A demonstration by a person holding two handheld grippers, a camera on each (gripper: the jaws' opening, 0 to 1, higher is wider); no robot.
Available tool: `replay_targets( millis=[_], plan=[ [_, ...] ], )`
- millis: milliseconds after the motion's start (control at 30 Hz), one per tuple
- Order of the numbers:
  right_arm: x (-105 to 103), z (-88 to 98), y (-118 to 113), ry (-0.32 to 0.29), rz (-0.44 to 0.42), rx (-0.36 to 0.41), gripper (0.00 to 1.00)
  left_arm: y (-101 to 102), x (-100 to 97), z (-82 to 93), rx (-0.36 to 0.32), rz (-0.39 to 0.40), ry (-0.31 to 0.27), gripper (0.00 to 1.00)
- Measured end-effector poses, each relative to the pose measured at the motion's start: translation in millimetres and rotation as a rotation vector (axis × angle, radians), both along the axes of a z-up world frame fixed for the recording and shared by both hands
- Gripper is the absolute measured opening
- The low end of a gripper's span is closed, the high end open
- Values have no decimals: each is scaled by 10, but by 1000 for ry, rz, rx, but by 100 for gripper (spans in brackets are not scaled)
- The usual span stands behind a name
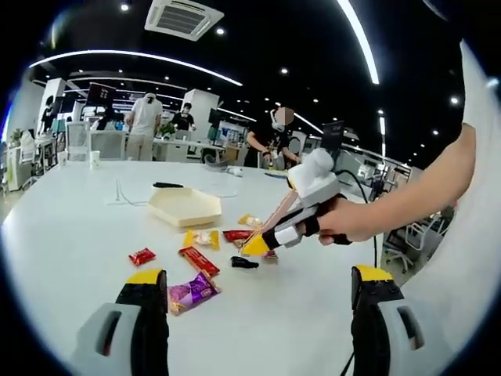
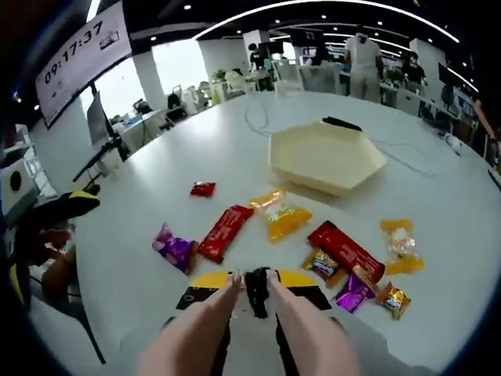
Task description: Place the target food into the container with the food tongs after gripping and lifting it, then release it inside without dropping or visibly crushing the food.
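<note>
Your right gripper (image 2: 252, 283) tongs pinch a small dark snack (image 2: 256, 291) (left jaws wide), container (image 2: 325, 160) well ahead, slightly right.

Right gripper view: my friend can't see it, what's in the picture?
Pink tongs held by the right gripper pinch a small black snack on a white table. Colourful wrapped snacks lie scattered beyond, including a long red packet, with an empty cream hexagonal tray farther back.
</note>
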State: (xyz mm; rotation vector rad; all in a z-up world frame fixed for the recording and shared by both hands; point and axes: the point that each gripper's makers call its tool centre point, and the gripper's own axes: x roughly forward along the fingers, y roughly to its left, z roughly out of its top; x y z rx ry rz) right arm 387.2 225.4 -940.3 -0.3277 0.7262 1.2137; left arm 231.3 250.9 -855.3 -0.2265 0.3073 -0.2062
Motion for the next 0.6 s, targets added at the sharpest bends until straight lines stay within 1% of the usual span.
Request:
replay_targets(
  millis=[33, 133, 167, 200, 233, 267, 300, 400, 500, 600],
  plan=[
    [15, 30, 5, -22, 1, 7, 20, 7, -5, 10, -1, 1, -2, 99],
    [-2, 106, 33, -21, -4, 30, 19, 33, -13, 39, -13, 7, -10, 99],
    [4, 105, 39, -22, -6, 31, 19, 40, -15, 42, -13, 8, -10, 99],
    [13, 95, 56, -7, -10, 39, 20, 51, -19, 44, -13, 11, -10, 99],
    [9, 89, 63, -10, -9, 35, 20, 58, -22, 46, -14, 12, -10, 99],
    [-6, 70, 75, -11, -6, 26, 21, 69, -28, 53, -17, 14, -12, 99],
    [-43, 35, 81, 8, -4, 18, 23, 73, -30, 55, -20, 16, -13, 99],
    [-88, 12, 91, 20, -7, 15, 25, 88, -44, 40, -24, 17, -7, 99],
    [-63, -63, 78, -17, 15, -26, 25, 113, -60, 34, -23, 27, -7, 99],
    [-23, -184, 92, -7, 21, -52, 25, 143, -77, 31, -27, 46, -6, 99]
  ],
)
